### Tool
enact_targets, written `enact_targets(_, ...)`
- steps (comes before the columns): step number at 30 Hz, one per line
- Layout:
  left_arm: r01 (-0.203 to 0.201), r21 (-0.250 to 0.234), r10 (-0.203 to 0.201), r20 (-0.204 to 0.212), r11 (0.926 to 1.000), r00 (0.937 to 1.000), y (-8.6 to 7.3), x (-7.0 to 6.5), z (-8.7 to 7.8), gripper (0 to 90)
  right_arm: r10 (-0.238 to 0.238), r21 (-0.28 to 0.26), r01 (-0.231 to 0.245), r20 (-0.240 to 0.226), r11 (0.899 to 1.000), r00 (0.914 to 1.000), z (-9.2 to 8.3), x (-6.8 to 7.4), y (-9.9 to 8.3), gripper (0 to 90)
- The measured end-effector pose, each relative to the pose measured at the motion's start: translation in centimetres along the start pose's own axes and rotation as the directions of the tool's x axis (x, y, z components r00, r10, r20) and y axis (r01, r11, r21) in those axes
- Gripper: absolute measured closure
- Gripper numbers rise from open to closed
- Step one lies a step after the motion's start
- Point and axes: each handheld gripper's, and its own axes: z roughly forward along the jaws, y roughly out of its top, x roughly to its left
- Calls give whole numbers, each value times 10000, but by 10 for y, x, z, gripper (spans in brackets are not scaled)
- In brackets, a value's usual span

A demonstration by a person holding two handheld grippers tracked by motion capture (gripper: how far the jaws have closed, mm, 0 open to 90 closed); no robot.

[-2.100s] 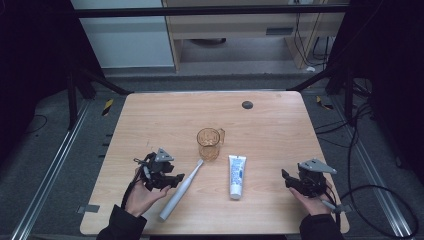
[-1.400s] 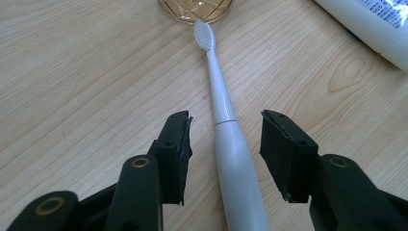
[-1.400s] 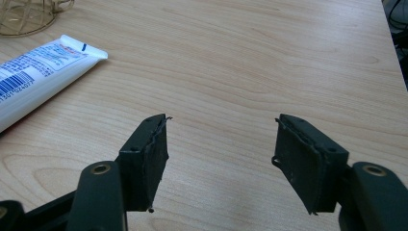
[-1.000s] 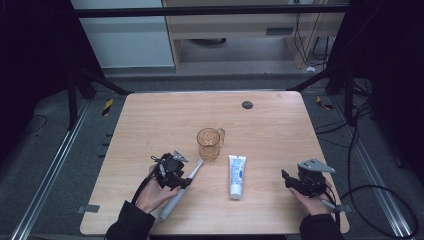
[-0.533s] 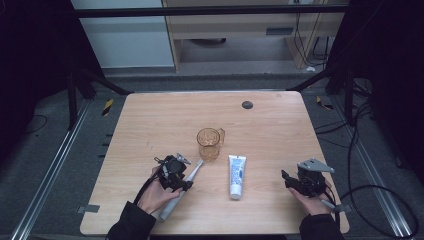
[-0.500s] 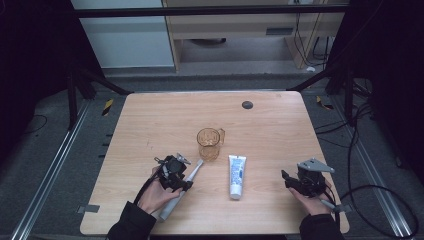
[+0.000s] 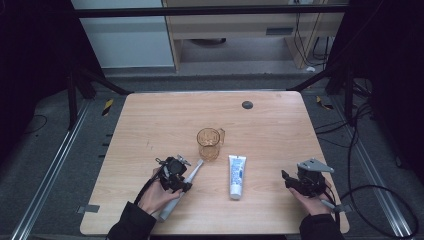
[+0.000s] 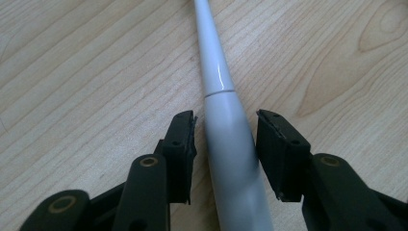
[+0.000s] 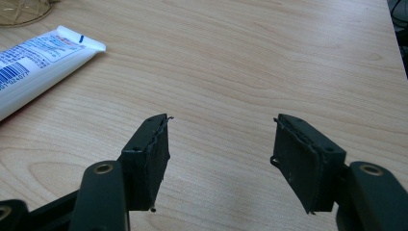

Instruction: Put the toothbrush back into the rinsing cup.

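A pale wooden table (image 7: pixel 280 125) is carrying everything, with dark floor around it. At its left, my left gripper (image 7: pixel 176 176) is straddling the electric toothbrush (image 7: pixel 181 189), whose long axis is running away from me toward the amber cup (image 7: pixel 209 144). My jaws have just been closing around the handle (image 8: pixel 231 144), but slim gaps are remaining on both sides, which the left gripper view is revealing. The toothpaste tube (image 7: pixel 236 175) is lying next. My right gripper (image 7: pixel 300 181) is resting, jaws apart and holding nothing.
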Motion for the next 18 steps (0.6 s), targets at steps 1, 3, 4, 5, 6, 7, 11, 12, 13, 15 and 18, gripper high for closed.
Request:
enact_targets(1,-10,27,10,-5,10000,10000,0,0,0,579,58,26,-58,-20,10000,10000,0,0,0,373)
enact_targets(3,6,75,-6,32,10000,10000,0,0,1,588,55,24,-55,-17,10000,10000,0,1,0,374)
enact_targets(4,9,91,-10,31,10000,10000,0,0,1,593,38,23,-38,-26,10000,10000,0,0,0,374)
enact_targets(5,18,104,-18,50,9999,10000,0,0,1,598,43,32,-43,-20,10000,10000,0,0,0,374)
enact_targets(6,25,122,-25,62,9999,10000,0,0,2,605,35,27,-35,-24,10000,10000,0,0,0,375)
enact_targets(7,30,129,-31,54,9999,10000,0,0,2,612,25,28,-25,-23,10000,10000,0,0,0,375)
enact_targets(11,55,119,-56,80,9999,10000,0,1,2,619,-24,10,24,2,10000,10000,0,0,0,375)
enact_targets(12,69,123,-70,87,9999,9999,0,1,2,621,-9,21,9,-1,10000,10000,0,0,0,376)
enact_targets(13,87,134,-89,109,9999,9999,0,1,2,623,6,34,-6,-13,10000,10000,0,0,0,376)
enact_targets(15,128,134,-129,81,9998,9999,0,1,2,633,22,41,-22,-21,10000,10000,0,0,0,376)
enact_targets(18,170,146,-171,74,9997,9998,0,0,2,657,-10,23,10,6,10000,10000,0,0,0,376)
